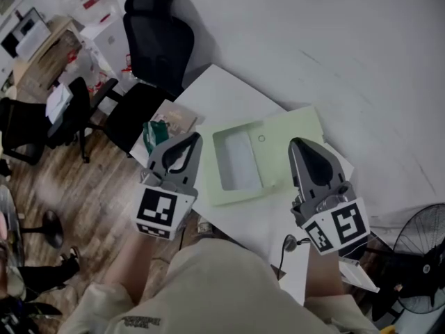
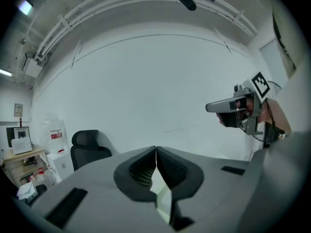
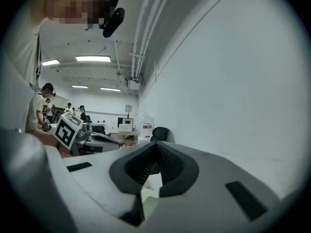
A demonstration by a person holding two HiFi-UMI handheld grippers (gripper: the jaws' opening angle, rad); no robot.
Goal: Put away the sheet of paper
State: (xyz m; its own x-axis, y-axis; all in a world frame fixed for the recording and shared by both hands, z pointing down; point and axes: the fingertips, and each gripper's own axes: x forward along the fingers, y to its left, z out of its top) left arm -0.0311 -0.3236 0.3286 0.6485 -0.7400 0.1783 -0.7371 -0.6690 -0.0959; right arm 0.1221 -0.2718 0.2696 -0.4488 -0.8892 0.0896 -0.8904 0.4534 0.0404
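Note:
A pale green flat folder (image 1: pixel 292 134) lies on the white table (image 1: pixel 222 89), and a whitish sheet of paper (image 1: pixel 238 160) rests in its left half. My left gripper (image 1: pixel 196 138) hovers over the folder's left edge, jaws shut with nothing between them; in its own view the left gripper (image 2: pixel 156 148) points at the wall. My right gripper (image 1: pixel 295 143) hangs over the folder's right part. The right gripper (image 3: pixel 156 143) is shut too, with only table and green showing below its tips. Neither gripper touches the sheet.
A book (image 1: pixel 175 115) and a green packet (image 1: pixel 154 135) lie at the table's left edge. A black office chair (image 1: pixel 156 33) stands beyond it. A cabled device (image 1: pixel 289 243) sits near the front edge. A fan (image 1: pixel 417 256) stands at the lower right.

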